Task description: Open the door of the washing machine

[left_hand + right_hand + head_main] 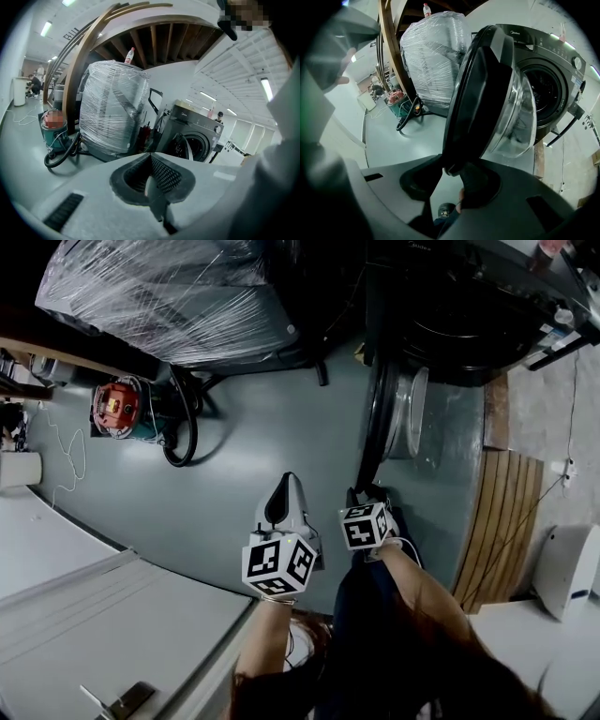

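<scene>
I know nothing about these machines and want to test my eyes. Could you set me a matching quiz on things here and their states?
Things:
1. washing machine door
2. big bundle
3. vacuum cleaner
4. left gripper

States:
A. wrapped in clear film
B. red top, on the floor
C. swung open, rim gripped by the right gripper
D. jaws together, nothing held

Pairs: 1-C, 2-A, 3-B, 4-D

Brand name "Midea" on the washing machine (pixel 534 47) top panel.
</scene>
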A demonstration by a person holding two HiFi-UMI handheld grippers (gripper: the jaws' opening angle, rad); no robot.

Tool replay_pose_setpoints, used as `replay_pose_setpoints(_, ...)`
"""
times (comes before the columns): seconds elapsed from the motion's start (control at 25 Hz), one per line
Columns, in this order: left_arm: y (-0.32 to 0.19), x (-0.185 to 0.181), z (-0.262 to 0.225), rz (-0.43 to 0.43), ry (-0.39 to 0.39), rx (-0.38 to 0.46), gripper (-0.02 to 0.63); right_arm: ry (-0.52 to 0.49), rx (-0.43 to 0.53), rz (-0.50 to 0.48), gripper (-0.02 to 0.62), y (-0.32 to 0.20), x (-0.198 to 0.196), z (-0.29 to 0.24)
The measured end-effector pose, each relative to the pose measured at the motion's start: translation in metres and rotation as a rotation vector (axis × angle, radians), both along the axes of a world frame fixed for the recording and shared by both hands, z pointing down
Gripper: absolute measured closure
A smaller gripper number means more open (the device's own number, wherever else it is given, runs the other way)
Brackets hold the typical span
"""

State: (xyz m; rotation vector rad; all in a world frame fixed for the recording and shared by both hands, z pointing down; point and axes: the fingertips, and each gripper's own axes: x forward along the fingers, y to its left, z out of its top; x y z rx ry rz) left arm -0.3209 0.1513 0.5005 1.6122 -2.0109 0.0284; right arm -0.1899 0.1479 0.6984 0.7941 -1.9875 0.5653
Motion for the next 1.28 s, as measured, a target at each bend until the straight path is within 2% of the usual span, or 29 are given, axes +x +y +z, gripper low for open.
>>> replay_pose_setpoints(0.32,0.004,-0.029,-0.004,-0.071,-0.013,0.001,0.594,-0.018,-0.013,0.007,0.488,0.001,-0.025,0.001)
replay_pose_setpoints(0.8,0.014,-0.071,-0.004,-0.169,-0.015,-0.018,0.594,-0.046,-0.045,-0.092,0.491,0.004,-0.081,0.001)
replay_pose_setpoints(1.28,0.027,-0.103,-0.007,-0.272,-0.026,-0.032,0.594,-0.036,-0.033,-0.067,0.492,-0.001,-0.123,0.002)
